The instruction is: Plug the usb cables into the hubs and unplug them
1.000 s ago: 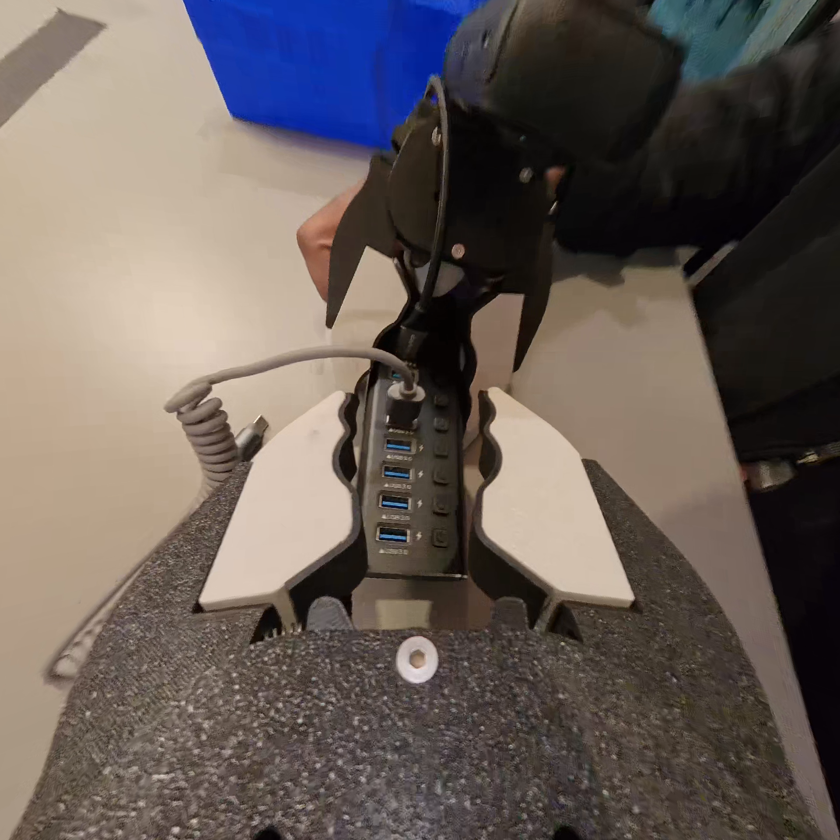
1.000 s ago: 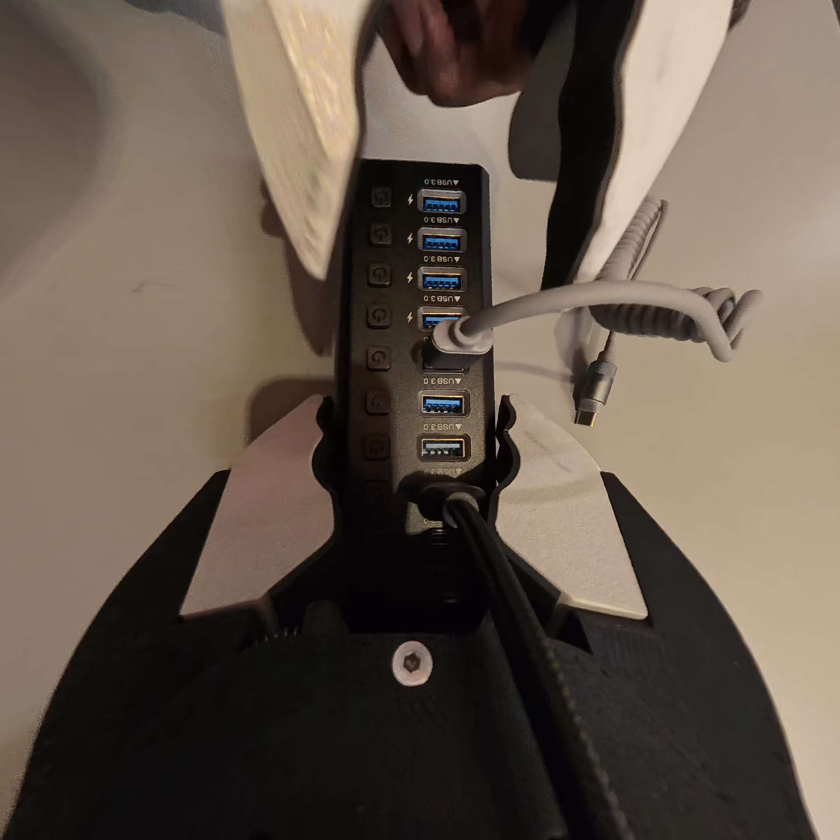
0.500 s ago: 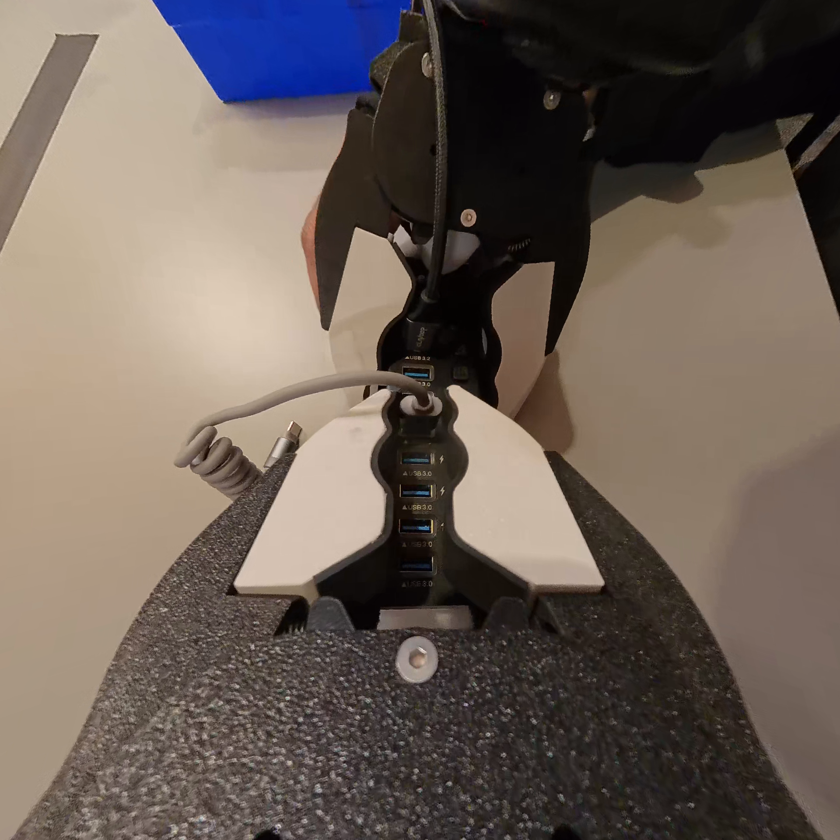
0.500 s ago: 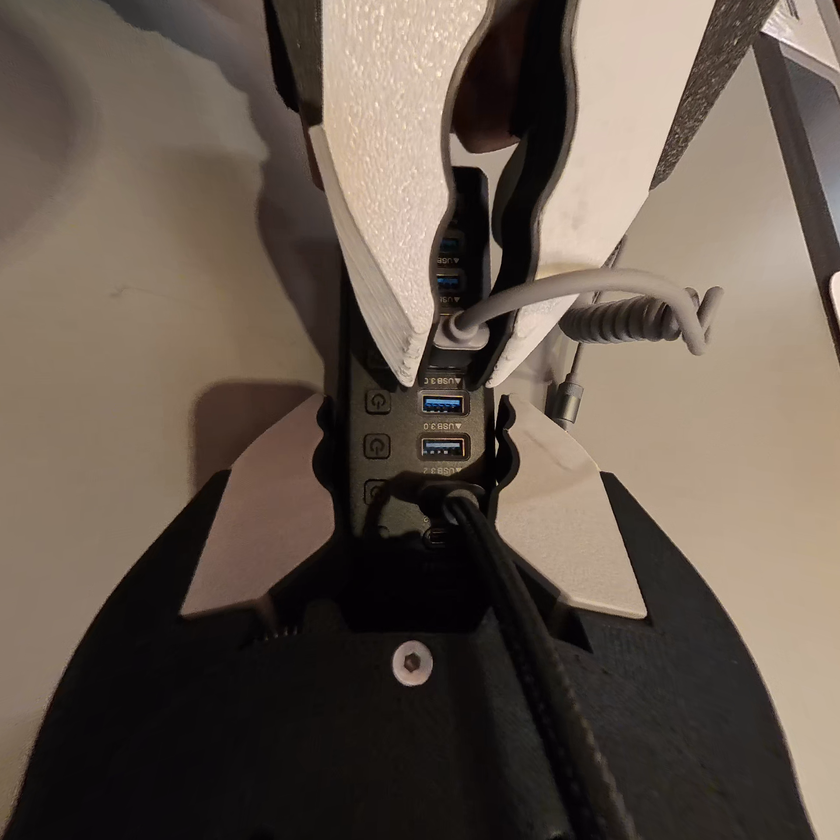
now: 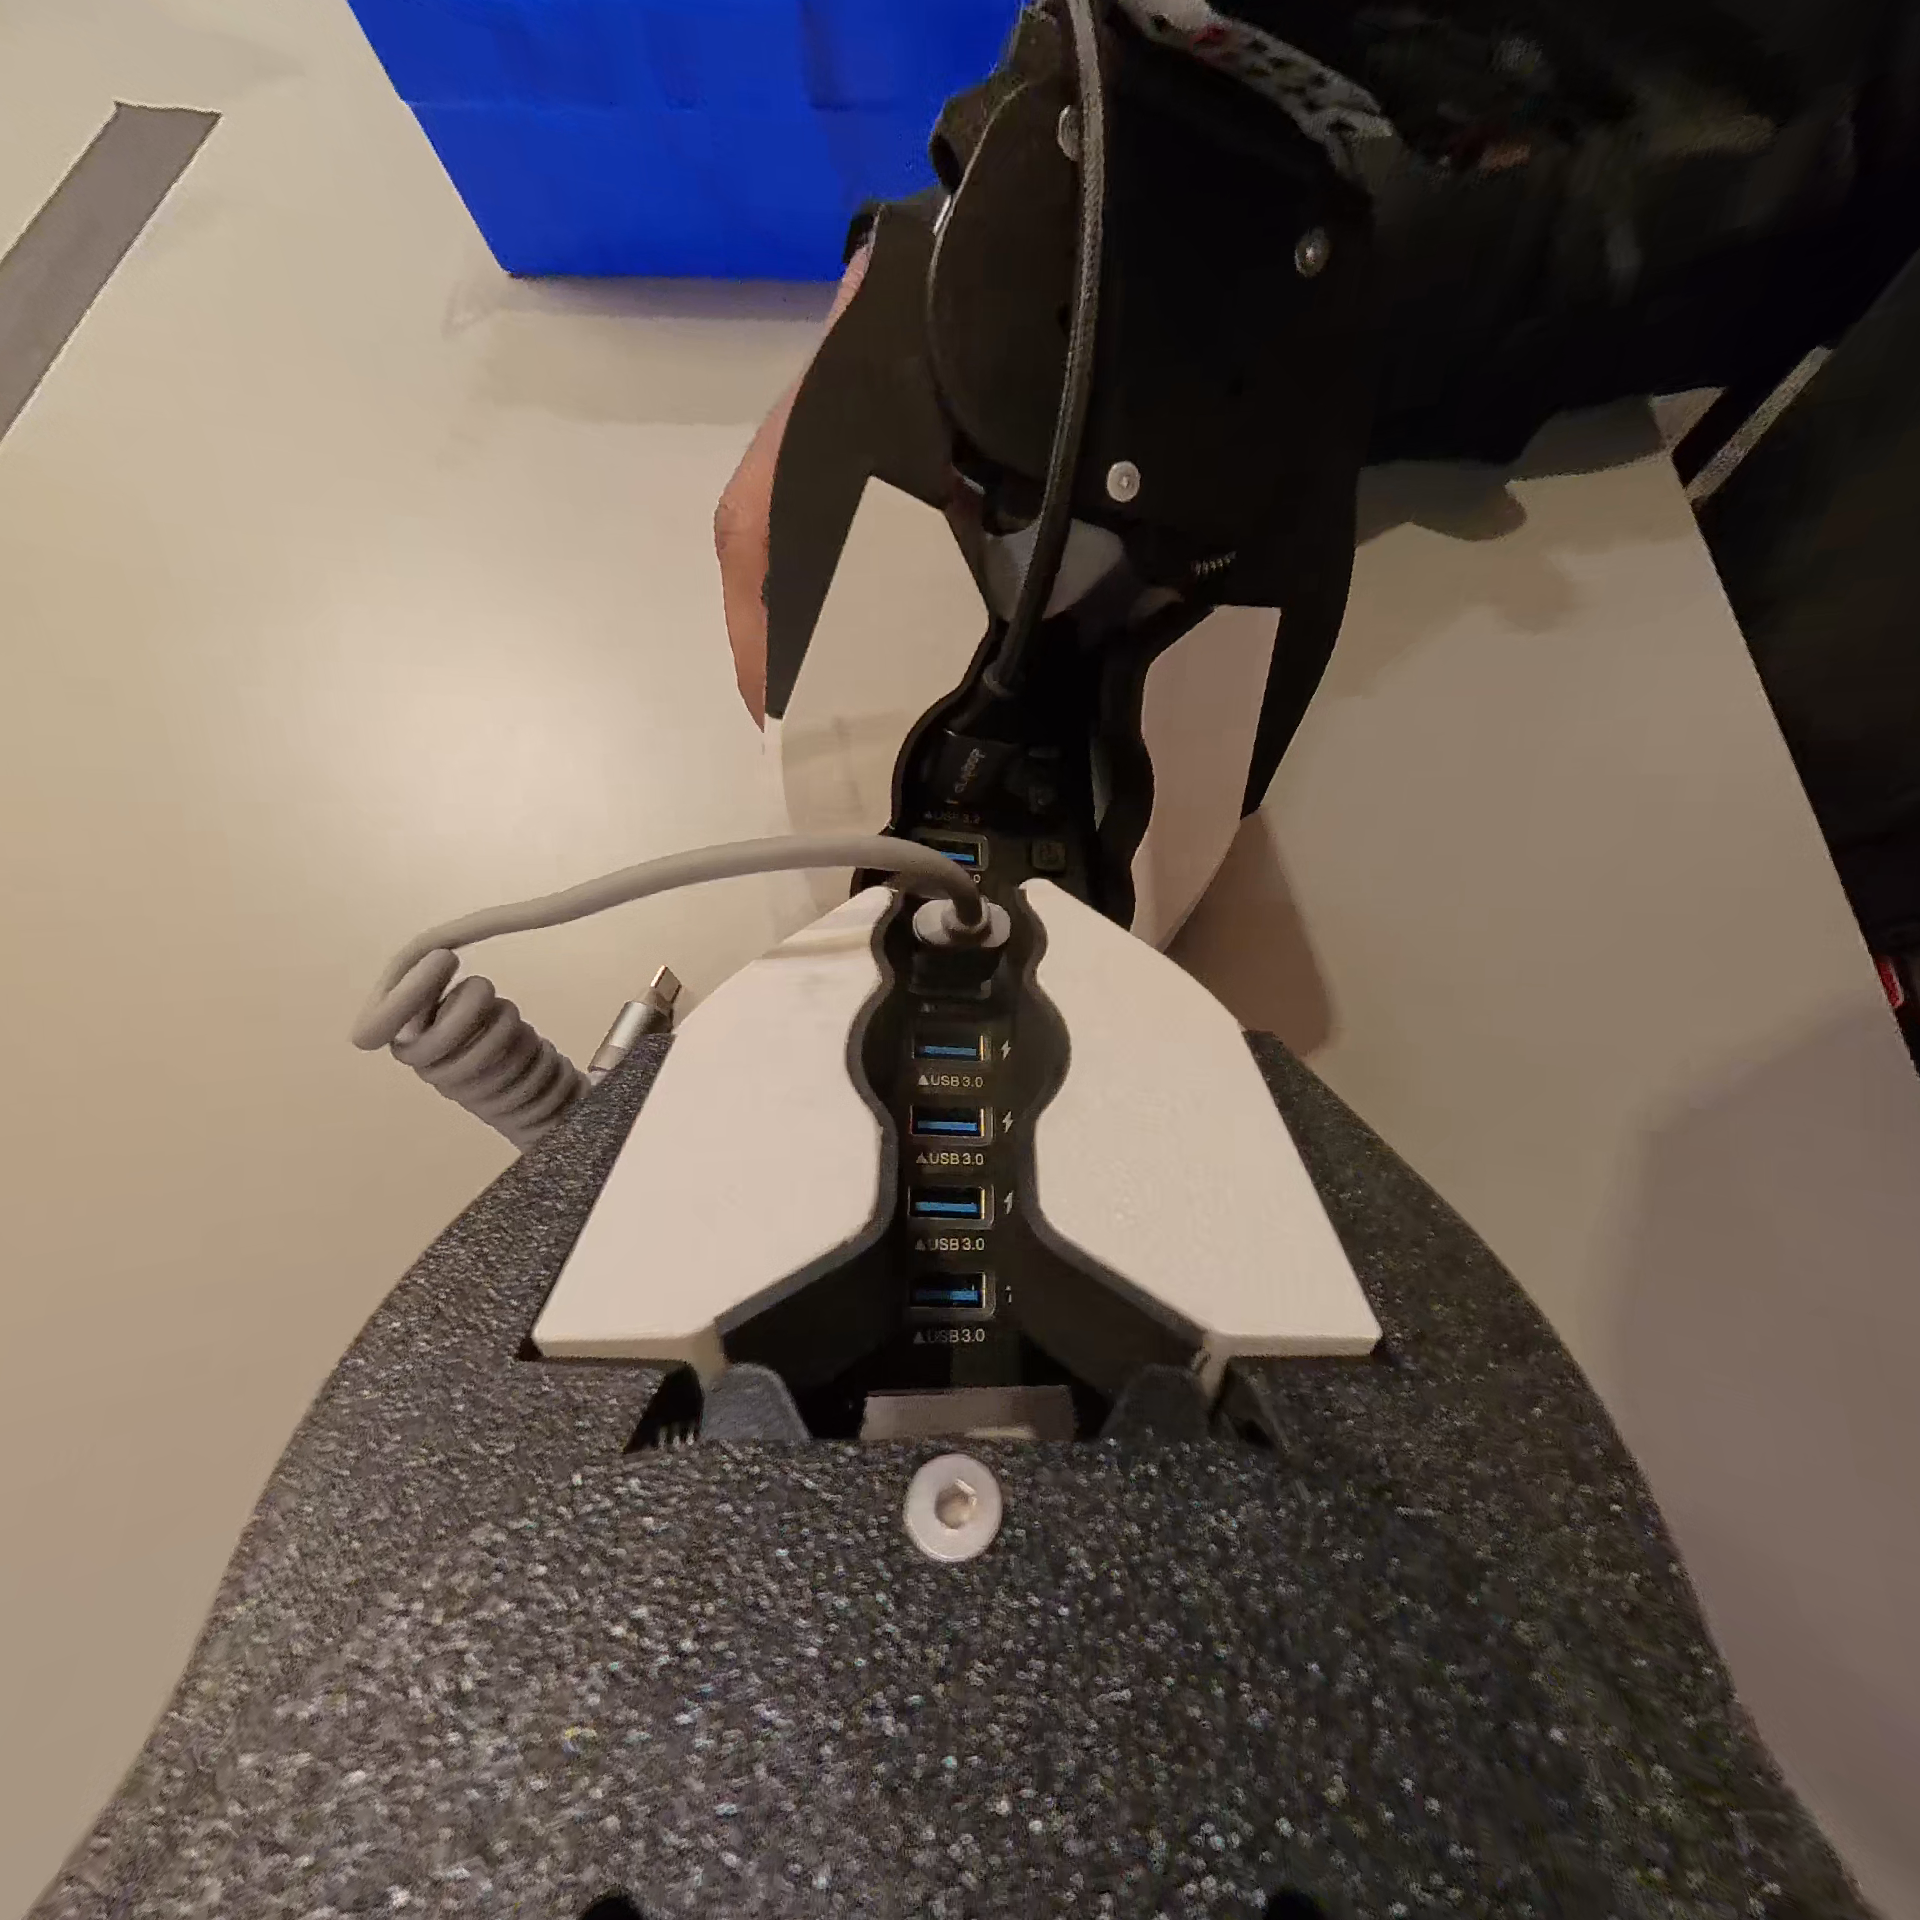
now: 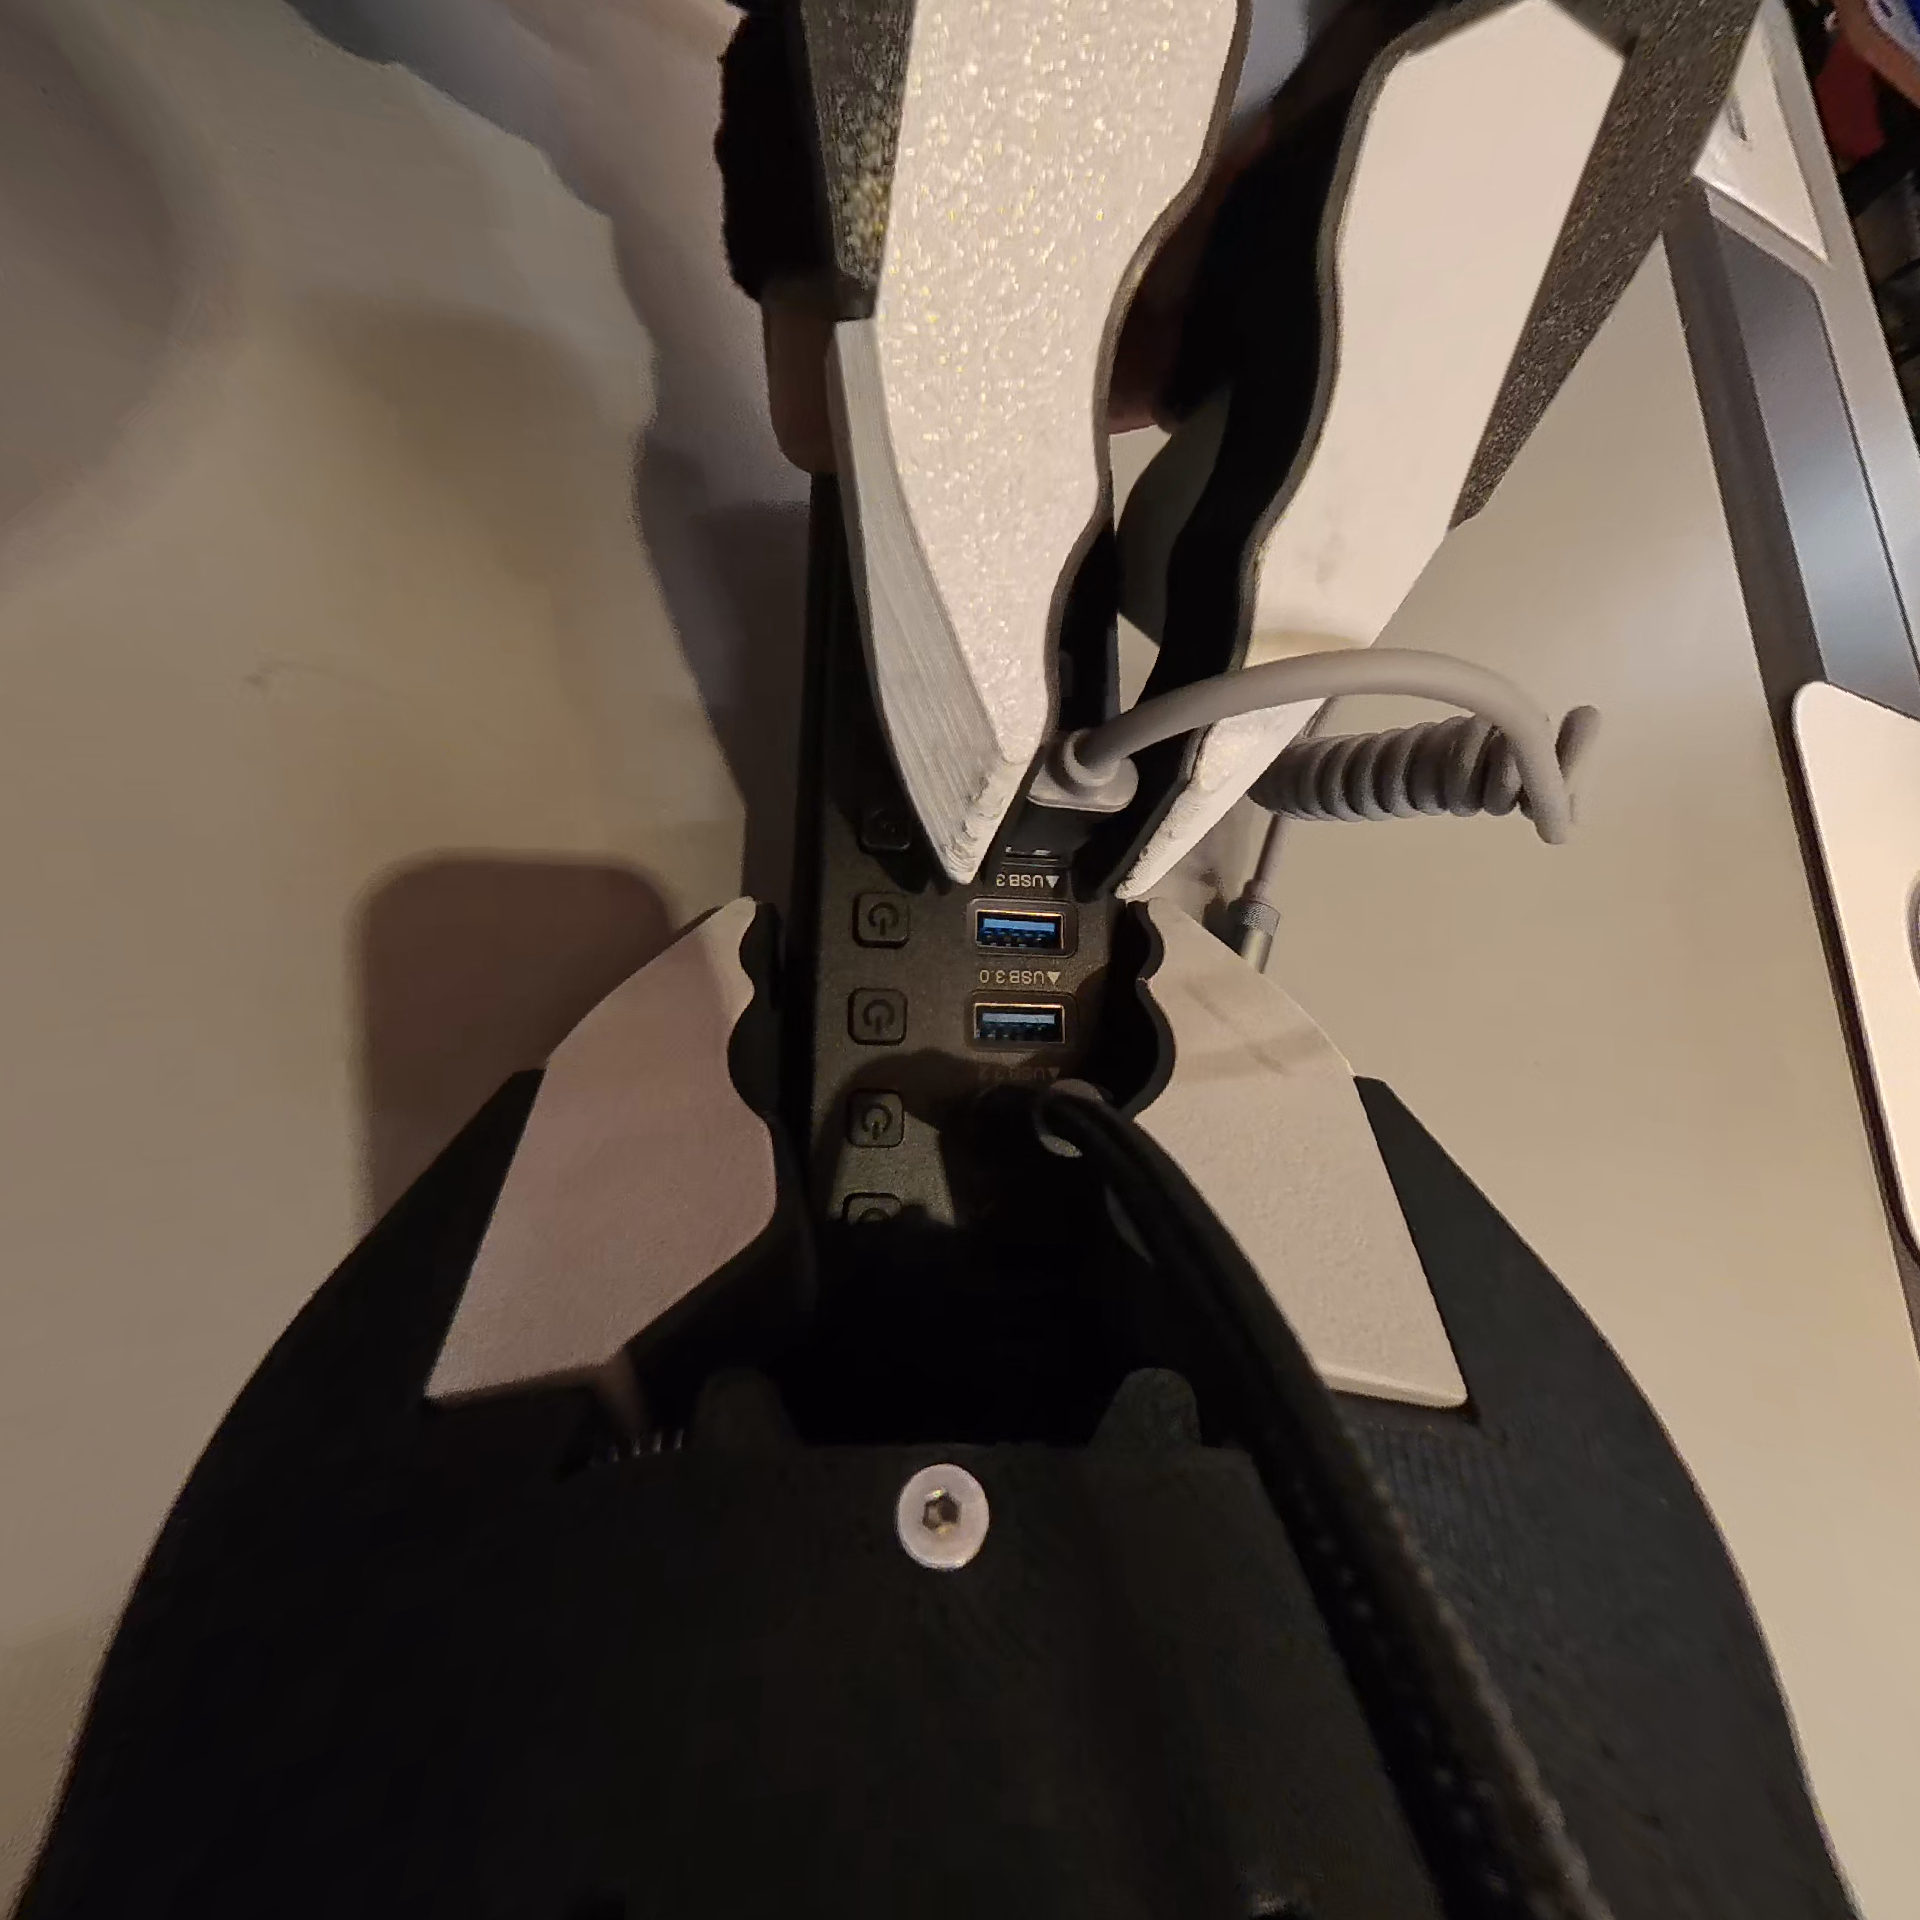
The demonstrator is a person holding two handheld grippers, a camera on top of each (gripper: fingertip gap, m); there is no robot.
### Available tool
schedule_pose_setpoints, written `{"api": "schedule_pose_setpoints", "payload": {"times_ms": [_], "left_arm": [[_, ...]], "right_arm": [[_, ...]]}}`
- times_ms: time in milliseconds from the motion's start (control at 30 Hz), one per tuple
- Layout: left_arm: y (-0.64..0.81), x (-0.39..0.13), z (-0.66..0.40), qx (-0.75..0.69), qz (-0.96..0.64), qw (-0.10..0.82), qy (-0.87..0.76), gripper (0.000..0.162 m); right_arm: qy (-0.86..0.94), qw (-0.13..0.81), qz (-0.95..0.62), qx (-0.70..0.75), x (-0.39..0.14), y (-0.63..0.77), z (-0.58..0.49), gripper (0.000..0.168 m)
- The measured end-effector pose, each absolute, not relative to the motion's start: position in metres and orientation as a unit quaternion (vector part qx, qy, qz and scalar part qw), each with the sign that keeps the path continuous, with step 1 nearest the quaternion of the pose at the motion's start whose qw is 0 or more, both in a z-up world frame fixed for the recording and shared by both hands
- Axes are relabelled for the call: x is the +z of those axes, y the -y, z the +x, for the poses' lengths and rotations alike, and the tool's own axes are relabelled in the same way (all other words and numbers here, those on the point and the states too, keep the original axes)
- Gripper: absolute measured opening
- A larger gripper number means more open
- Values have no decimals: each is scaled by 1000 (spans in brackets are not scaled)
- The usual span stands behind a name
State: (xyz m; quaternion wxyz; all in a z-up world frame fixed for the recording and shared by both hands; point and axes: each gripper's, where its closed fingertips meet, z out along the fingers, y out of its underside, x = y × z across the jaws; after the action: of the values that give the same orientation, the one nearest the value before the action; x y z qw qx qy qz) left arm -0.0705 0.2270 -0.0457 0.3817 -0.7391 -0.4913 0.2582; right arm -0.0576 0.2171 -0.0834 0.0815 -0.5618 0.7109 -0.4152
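Two tongs meet over a black USB hub on the bench, one at the grey plug and one at the hub's far end.

The hub (image 5: 951, 1226) lies flat on the pale bench (image 5: 312, 623), its row of blue ports facing up. A grey plug (image 5: 956, 928) stands in one port, and its grey coiled cable (image 5: 488, 1049) arcs off to the left, where the loose metal connector (image 5: 634, 1023) rests on the bench. The left tongs (image 5: 956, 925) are clenched on that grey plug, white fingers (image 5: 748, 1143) pressed in from both sides. The right tongs (image 6: 951, 925) clasp the hub's far end across its width, beside a black braided cable (image 6: 1247, 1351) plugged in there. A blue bin (image 5: 665, 135) sits farther back.
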Motion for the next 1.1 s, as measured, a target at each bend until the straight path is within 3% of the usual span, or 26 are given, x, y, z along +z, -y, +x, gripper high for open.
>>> {"api": "schedule_pose_setpoints", "payload": {"times_ms": [133,233,333,433,600,700,767,900,1100], "left_arm": [[-225,-47,-70,266,-730,373,507,19],[-211,-33,-64,309,-679,391,539,51],[-190,-6,-49,360,-559,466,584,77],[-181,0,-34,358,-448,550,607,91],[-200,-5,-41,296,-389,637,596,98],[-203,-2,-52,257,-347,666,609,101],[-201,3,-55,218,-292,697,617,100],[-189,-1,-53,117,-154,749,634,63],[-196,-12,-49,49,-114,762,636,39]], "right_arm": [[-717,98,-554,-411,-86,-216,-58,62],[-721,126,-533,-425,-77,-215,-61,62],[-721,154,-515,-439,-67,-214,-66,62],[-719,187,-496,-449,-56,-213,-69,62],[-704,235,-480,-467,-31,-212,-65,62],[-705,214,-490,-465,-23,-211,-62,62],[-711,171,-507,-456,-26,-209,-63,63],[-716,119,-526,-444,-34,-206,-61,62],[-693,96,-571,-429,-41,-207,-57,62]]}}
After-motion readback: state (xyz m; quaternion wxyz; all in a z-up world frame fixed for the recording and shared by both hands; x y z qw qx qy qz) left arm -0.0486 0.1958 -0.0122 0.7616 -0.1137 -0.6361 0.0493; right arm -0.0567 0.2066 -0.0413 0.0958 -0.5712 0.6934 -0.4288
